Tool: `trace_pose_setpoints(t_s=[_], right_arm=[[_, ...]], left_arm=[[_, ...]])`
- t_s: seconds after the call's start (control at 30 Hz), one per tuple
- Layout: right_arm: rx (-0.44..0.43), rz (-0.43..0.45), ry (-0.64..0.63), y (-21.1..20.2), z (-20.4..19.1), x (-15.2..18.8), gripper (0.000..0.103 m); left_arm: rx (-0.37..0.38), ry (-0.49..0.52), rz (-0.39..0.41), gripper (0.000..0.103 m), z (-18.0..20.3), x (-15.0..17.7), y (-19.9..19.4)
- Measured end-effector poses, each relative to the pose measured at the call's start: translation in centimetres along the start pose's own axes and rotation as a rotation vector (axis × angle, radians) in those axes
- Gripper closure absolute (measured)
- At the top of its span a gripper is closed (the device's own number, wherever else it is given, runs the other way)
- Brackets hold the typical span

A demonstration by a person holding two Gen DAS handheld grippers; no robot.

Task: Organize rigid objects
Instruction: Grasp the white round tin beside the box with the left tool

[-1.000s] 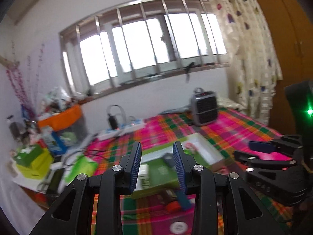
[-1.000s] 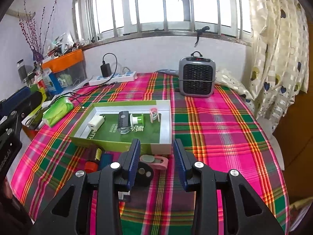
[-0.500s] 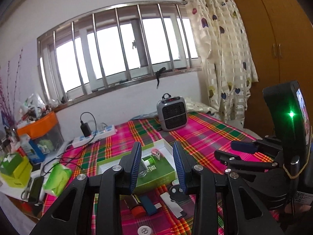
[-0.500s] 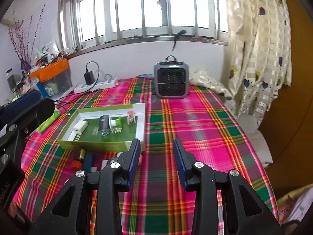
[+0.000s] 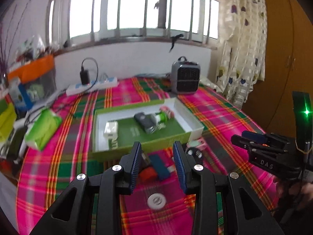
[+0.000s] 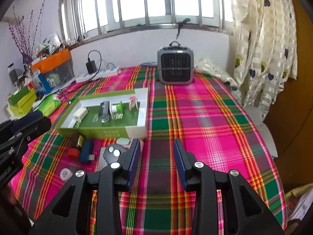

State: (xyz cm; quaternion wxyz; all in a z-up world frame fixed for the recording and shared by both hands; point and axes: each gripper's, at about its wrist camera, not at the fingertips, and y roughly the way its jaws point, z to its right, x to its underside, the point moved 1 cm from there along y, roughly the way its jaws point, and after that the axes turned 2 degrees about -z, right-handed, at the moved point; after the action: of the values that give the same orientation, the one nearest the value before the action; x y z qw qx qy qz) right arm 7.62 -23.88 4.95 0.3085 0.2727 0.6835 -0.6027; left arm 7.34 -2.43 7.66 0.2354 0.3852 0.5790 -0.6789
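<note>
Right wrist view: pink-and-green plaid cloth [image 6: 205, 121] covers the table under a barred window [image 6: 156, 4]; grey heater [image 6: 175, 66] stands at the far edge. Green tray [image 6: 109, 115] holds a white adapter [image 6: 79, 114] and a black device [image 6: 104, 110]. Loose items lie just before the tray: blue stick [image 6: 86, 153], orange cap [image 6: 73, 152], white disc [image 6: 65, 174]. Right gripper [image 6: 156, 156] hovers over bare cloth, jaws parted, empty. Left wrist view alone places the left gripper [image 5: 157, 160] above the blue stick [image 5: 159, 165], jaws equally parted, holding nothing.
</note>
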Motion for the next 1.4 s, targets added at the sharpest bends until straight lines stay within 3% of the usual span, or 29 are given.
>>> trace_pose_setpoints(t_s=[0.1,0.2,0.47,0.9,1.23,1.33,1.4], right_arm=[[-0.023,-0.033,0.013,1.1,0.1,0.5,0.067],[-0.037,-0.054,0.006,1.9,-0.1,0.9,0.067],[-0.059,-0.082,-0.007,2.9,-0.6,1.3,0.067],[-0.095,-0.104,-0.031,3.6,-1.4,1.7,0.067],[-0.096,-0.110,-0.040,3.8,-1.7,1.7,0.067],[-0.097,-0.110,-0.044,3.8,-2.0,1.7,0.067],[-0.097,-0.112,-0.049,3.8,-2.2,1.7,0.067]], left_arm=[[-0.013,-0.016,-0.045,0.068,-1.1,1.1,0.7],[0.033,-0.048,-0.081,0.066,-1.8,1.9,1.3],[0.065,-0.023,-0.141,0.063,-1.3,3.9,1.9],[0.044,0.003,-0.232,0.062,-0.2,6.2,4.0],[0.025,-0.020,-0.255,0.062,-0.7,6.6,4.8],[0.025,-0.019,-0.250,0.065,-0.8,6.7,4.8],[0.021,-0.024,-0.248,0.073,-1.1,6.7,4.7]])
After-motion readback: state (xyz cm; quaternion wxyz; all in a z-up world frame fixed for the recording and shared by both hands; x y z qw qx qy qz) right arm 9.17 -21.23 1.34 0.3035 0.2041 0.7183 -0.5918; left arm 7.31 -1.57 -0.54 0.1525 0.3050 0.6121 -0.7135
